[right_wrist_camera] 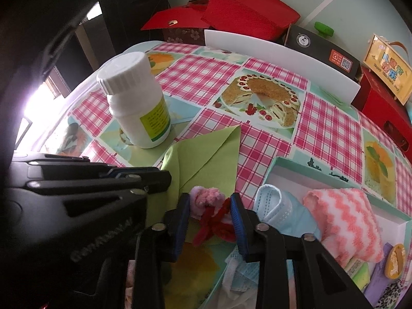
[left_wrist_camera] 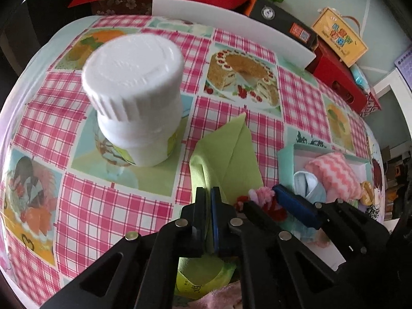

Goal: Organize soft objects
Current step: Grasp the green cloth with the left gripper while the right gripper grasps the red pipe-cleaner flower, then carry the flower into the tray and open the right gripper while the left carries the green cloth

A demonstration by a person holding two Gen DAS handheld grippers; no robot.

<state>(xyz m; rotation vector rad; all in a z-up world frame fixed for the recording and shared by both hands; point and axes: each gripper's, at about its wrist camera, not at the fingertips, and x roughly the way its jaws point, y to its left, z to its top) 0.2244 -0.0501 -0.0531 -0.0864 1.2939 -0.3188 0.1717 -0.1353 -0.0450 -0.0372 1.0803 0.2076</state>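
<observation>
- Nearest the lens in each view sit the black tongs themselves: the left tongs [left_wrist_camera: 207,193] are pinched fully together on the near edge of the green cloth [left_wrist_camera: 229,159], a thin fold of it caught between the pads.
- Spread under everything, the counter [left_wrist_camera: 108,206] wears a pink checked cover printed with cakes and fruit; a white board stands along its far edge.
- Beyond that edge lie red bags, a dark carton and a yellow gift box, none of them part of the job as far as I can judge.
- Next in size, the green cloth lies folded to a point on the cover, its tip aimed at the cake print and its near end lifted slightly into the left tongs.
- Just left of the cloth stands a white bottle [right_wrist_camera: 136,100], upright and capped, close beside the cloth's left edge.
- To the right, a shallow pale-green box [right_wrist_camera: 334,177] already holds a pink zigzag towel [right_wrist_camera: 345,219] and a light blue mask [right_wrist_camera: 280,208] at its near left corner.
- Smallest, a pink and red pipe-cleaner bundle [right_wrist_camera: 213,211] sits between the pads of the right tongs [right_wrist_camera: 209,212], which stand partly closed around it; whether they truly press it I cannot tell for certain, though it looks gripped.
- Judging by this, the step in hand is collecting the loose soft items; the next move likely calls for carrying cloth and bundle rightward into the box, keeping the cloth's trailing edge clear of the bottle.
</observation>
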